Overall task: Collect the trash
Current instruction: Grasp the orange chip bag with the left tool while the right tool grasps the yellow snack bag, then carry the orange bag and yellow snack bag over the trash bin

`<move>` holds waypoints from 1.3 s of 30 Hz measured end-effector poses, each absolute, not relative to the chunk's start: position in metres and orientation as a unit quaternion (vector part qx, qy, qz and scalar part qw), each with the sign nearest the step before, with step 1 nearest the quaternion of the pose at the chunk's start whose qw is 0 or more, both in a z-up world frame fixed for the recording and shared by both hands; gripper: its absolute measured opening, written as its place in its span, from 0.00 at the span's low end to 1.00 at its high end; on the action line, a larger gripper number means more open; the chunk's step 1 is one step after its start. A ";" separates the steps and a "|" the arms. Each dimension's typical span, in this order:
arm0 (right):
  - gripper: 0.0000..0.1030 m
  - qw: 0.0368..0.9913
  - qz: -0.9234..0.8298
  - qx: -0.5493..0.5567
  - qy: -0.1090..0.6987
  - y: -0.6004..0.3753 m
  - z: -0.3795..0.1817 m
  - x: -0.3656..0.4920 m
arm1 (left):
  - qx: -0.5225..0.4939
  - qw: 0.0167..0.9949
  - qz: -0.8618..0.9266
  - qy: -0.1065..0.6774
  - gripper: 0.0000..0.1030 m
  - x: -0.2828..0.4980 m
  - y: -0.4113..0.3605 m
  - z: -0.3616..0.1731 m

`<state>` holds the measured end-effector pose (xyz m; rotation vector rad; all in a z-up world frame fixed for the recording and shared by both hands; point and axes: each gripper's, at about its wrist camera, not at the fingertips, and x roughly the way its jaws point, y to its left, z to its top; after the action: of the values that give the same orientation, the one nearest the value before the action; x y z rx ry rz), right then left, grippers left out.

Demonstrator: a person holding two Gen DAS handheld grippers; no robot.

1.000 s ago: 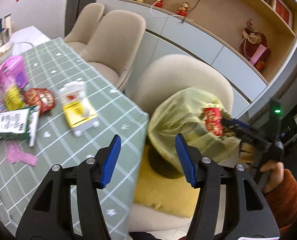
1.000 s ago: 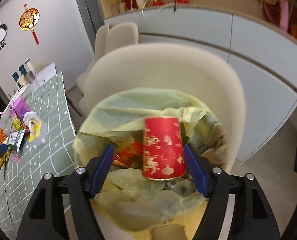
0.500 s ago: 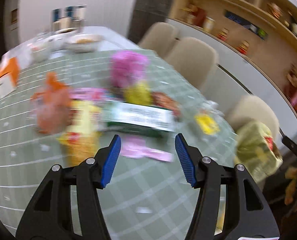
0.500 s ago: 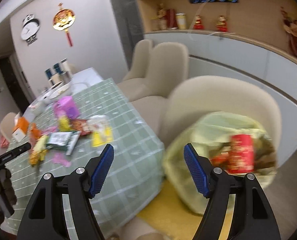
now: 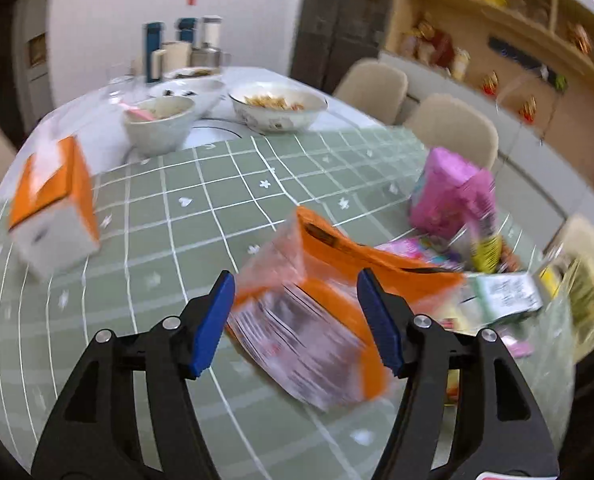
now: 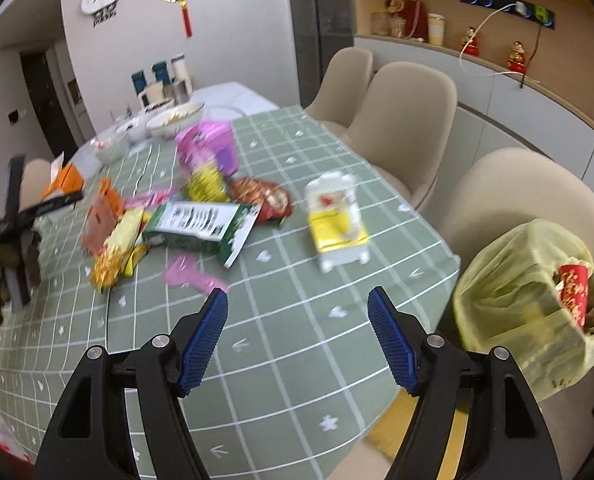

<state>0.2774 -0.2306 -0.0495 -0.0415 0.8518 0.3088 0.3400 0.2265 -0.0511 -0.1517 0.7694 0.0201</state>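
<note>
Left wrist view: left gripper (image 5: 295, 322) over the green checked surface (image 5: 201, 200), jaws apart and just widened further, framing the orange snack bag (image 5: 317, 296) without pressing it. Best lowered straight so both pads straddle the bag's crumpled middle, then closed gently, since thin film probably slips and buckles. Worth avoiding the pink bag (image 5: 453, 196) and green packet (image 5: 505, 294) close beside it. Right gripper (image 6: 297, 340) empty above the near cloth edge, jaws wide apart. Yellow trash bag (image 6: 517, 304) on the chair at right, red cup (image 6: 575, 290) already inside
</note>
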 end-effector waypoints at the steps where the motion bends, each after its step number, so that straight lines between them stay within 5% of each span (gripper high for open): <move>1: 0.67 0.896 0.149 -0.022 0.417 -0.226 -0.053 0.276 | -0.067 0.921 0.011 0.383 0.59 0.349 0.231 -0.057; 5: 0.67 0.889 0.154 -0.024 0.430 -0.208 -0.062 0.273 | -0.081 0.901 -0.001 0.427 0.59 0.382 0.240 -0.085; 8: 0.67 0.889 0.155 -0.023 0.431 -0.189 -0.061 0.276 | -0.095 0.890 0.002 0.446 0.49 0.384 0.237 -0.096; 14: 0.67 0.887 0.152 -0.034 0.434 -0.138 -0.059 0.293 | -0.122 0.885 -0.010 0.450 0.30 0.347 0.216 -0.090; 21: 0.66 0.852 0.281 -0.018 0.440 -0.068 -0.073 0.306 | -0.204 0.873 0.004 0.444 0.21 0.283 0.215 -0.085; 33: 0.37 0.799 0.342 -0.058 0.491 0.005 -0.119 0.340 | -0.209 0.870 -0.001 0.446 0.21 0.228 0.207 -0.073; 39: 0.25 0.825 0.316 -0.058 0.465 -0.029 -0.093 0.328 | -0.215 0.869 -0.016 0.446 0.21 0.222 0.192 -0.068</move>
<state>0.3277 -0.0293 -0.0935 -0.1237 0.9880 0.6707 0.2224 0.1918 -0.0683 -0.4504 0.9332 -0.0341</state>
